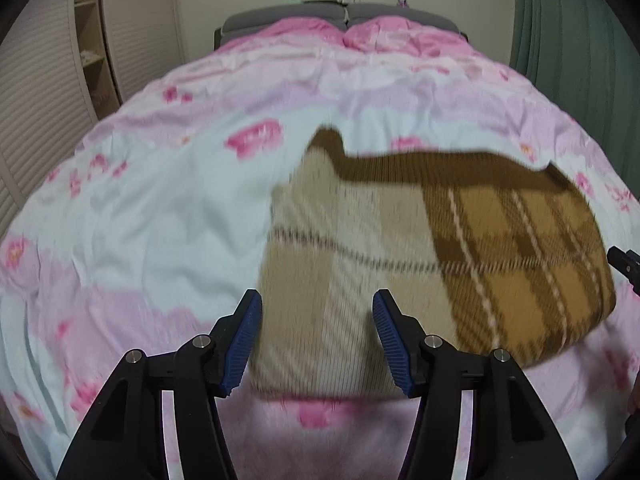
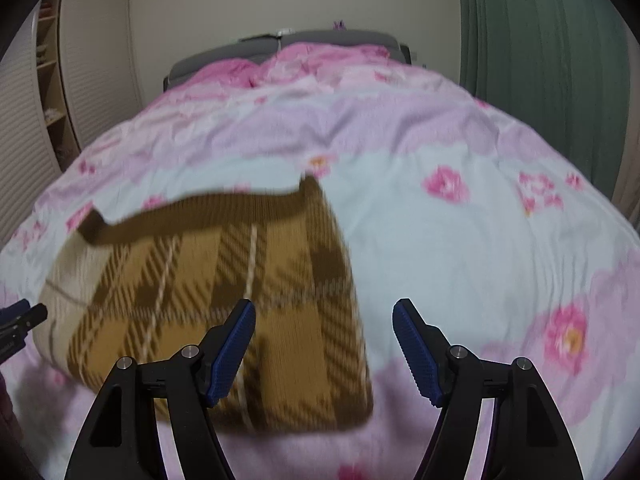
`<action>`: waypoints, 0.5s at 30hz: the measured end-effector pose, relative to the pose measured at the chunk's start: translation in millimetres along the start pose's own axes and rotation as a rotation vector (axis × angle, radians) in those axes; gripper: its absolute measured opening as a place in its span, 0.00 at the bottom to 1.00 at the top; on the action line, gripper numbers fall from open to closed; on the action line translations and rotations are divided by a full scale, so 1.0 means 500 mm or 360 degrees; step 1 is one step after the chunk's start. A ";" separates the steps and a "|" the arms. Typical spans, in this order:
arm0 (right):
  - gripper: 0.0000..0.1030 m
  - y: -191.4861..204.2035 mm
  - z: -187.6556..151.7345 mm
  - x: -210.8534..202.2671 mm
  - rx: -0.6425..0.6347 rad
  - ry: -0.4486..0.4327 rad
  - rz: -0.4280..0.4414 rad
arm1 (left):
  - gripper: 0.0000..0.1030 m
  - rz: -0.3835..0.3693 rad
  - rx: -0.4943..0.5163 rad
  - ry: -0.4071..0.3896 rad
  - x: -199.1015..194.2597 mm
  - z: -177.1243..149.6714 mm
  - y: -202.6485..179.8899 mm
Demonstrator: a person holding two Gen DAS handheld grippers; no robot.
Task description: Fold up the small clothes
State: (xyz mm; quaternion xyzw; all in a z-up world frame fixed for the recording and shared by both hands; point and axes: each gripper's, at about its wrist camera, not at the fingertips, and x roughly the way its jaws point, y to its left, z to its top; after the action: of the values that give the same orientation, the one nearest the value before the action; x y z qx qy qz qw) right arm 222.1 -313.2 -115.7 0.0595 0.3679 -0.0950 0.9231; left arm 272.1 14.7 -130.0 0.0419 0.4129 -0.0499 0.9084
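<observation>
The bed fills both views, its floral duvet cover (image 1: 168, 216) (image 2: 460, 248) — pale blue and pink with rose prints — stretching away beyond the jaws to pink pillows (image 1: 360, 34) (image 2: 304, 60) and a grey headboard (image 1: 280, 14) (image 2: 224, 56) at the far end. Off past the right-hand jaw hangs a green curtain (image 1: 572, 20) (image 2: 540, 40); off past the left-hand jaw stands a louvred wardrobe door (image 1: 36, 92) (image 2: 16, 128) with open shelves (image 1: 90, 32) (image 2: 50, 72) beside it.

Now the garment: a plaid knit (image 1: 432, 256) (image 2: 224, 300), folded, lying flat on the duvet. It is cream at one end and mustard-brown at the other, with a dark brown ribbed band along its far edge. In the left wrist view its cream end sits just ahead of and between the jaws, running off to the right of them. In the right wrist view its brown end lies ahead of the left-hand jaw, with bare duvet in front of the other.

The left gripper (image 1: 316, 340) has its jaws spread, blue ribbed pads apart — nothing pinched. The right gripper (image 2: 324, 350) is spread wider still, also gripping nothing. Both views are blurred. Each gripper's tip just peeks into the other's view at the frame edge, flanking the knit.
</observation>
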 end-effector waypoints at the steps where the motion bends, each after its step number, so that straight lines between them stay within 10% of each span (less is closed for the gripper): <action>1: 0.70 0.003 -0.007 0.004 -0.0007 0.0015 -0.0008 | 0.55 0.0015 -0.0005 0.0014 0.008 -0.009 0.002; 15: 0.71 0.016 -0.036 0.008 -0.0090 0.0063 -0.0126 | 0.64 0.0090 -0.0057 0.0000 0.002 -0.038 0.019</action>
State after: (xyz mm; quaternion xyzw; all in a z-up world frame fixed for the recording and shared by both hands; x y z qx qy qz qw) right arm 214.7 -302.7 -131.2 0.0207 0.3907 -0.1200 0.9124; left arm 259.6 26.4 -142.9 0.0373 0.4124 -0.0168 0.9101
